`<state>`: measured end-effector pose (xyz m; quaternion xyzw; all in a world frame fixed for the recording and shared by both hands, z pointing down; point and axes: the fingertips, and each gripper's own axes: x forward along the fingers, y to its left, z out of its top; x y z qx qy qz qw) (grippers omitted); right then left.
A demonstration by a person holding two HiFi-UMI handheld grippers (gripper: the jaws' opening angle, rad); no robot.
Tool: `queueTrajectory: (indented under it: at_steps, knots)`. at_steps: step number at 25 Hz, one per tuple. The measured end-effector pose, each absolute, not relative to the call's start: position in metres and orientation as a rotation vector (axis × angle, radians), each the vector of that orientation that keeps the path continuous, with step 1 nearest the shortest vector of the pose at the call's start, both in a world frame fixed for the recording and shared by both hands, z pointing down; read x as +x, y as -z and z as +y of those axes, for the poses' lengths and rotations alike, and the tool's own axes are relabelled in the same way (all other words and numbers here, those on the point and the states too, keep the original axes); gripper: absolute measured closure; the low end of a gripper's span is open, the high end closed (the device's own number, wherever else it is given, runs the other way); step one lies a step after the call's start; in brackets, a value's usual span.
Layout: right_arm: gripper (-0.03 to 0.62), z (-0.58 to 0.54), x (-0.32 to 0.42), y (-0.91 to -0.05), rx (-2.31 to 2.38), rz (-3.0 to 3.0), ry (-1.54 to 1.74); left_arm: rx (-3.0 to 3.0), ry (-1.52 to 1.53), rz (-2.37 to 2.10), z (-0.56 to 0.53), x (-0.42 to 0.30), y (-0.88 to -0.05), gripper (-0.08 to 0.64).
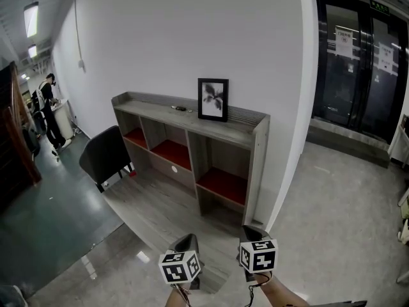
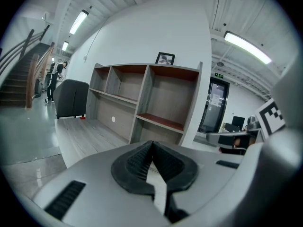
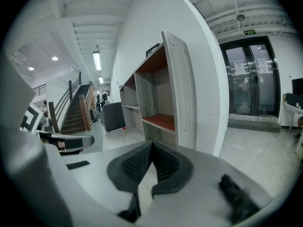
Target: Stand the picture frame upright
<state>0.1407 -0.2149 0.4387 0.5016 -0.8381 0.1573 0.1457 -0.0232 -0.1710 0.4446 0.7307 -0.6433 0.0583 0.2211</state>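
A black picture frame (image 1: 213, 99) with a dark plant print stands upright on top of the grey shelf unit (image 1: 252, 123), against the white wall. In the left gripper view the picture frame (image 2: 165, 58) shows small above the shelf unit. My left gripper (image 1: 188, 242) and right gripper (image 1: 250, 233) hang low over the floor, well short of the shelf unit. Both are shut with nothing between the jaws, as the left gripper (image 2: 151, 144) and right gripper (image 3: 151, 143) show in their own views.
A small dark object (image 1: 181, 109) lies on the shelf top left of the frame. A dark chair (image 1: 105, 155) stands at the unit's left end. Dark glass doors (image 1: 358, 62) are at the right, a staircase (image 2: 19, 79) and people (image 1: 48, 104) far left.
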Motion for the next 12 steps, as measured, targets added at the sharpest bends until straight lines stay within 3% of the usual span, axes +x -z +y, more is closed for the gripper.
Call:
queueTrajectory:
  at_steps: [12]
  knots:
    - [0.561,-0.2205,0.1414,-0.4397,1.450,-2.411,-0.473,2.035,-0.180,-1.774,-0.1758,-0.0221,-0.4398,0.546]
